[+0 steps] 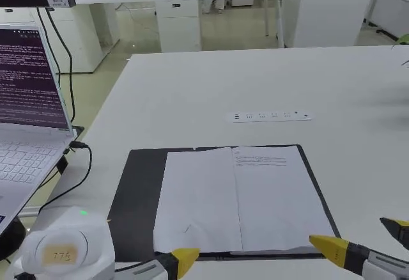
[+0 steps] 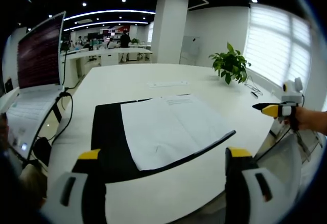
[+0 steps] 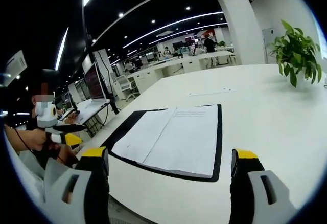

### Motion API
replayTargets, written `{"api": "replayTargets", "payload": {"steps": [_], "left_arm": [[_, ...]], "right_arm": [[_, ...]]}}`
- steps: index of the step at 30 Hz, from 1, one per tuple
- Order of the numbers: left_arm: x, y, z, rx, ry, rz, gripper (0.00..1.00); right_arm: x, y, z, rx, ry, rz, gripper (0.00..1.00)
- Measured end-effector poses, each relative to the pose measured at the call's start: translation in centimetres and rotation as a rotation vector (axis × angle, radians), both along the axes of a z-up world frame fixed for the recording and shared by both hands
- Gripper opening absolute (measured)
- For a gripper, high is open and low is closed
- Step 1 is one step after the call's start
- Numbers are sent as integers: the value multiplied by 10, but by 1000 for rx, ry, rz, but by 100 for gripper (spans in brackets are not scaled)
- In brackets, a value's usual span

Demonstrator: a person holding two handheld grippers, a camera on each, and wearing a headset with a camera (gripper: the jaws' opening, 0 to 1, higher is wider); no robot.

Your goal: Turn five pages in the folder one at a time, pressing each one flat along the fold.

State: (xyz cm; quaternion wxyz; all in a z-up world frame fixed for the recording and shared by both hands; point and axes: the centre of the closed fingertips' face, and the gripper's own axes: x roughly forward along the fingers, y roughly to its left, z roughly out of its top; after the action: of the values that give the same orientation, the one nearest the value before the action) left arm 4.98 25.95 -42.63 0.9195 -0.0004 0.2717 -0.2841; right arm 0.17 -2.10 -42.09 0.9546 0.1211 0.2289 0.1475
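The folder (image 1: 142, 197) lies open on the white table (image 1: 255, 75), its black cover under white pages (image 1: 198, 197) that rest flat on both sides of the fold. The right page carries a few printed lines at its top. My left gripper (image 2: 163, 155) is open at the folder's near left corner, with one yellow fingertip (image 1: 185, 257) just short of the edge. My right gripper (image 1: 363, 235) is open off the near right corner, nothing between its jaws. Its own view has the folder (image 3: 153, 132) ahead. The right gripper (image 2: 276, 110) also appears at the right of the left gripper view.
An open laptop (image 1: 25, 101) stands at the left with a black cable (image 1: 83, 165) trailing off the table edge. A white power strip (image 1: 268, 116) lies beyond the folder. A potted plant (image 2: 230, 63) sits far right. More desks and people are in the background.
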Motion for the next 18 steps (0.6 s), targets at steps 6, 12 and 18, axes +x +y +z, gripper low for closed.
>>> {"api": "replayTargets", "payload": {"steps": [6,12,18], "left_arm": [[8,-27,-6,4,12,-49,99],[16,-76,-14,-1,21,-150,97],[22,-124,-25,-15,44,-227,93]], "right_arm": [[1,-3,-3,4,3,-1,100],[1,-4,-5,1,1,-1,98],[2,-5,-12,3,5,-3,97]]}}
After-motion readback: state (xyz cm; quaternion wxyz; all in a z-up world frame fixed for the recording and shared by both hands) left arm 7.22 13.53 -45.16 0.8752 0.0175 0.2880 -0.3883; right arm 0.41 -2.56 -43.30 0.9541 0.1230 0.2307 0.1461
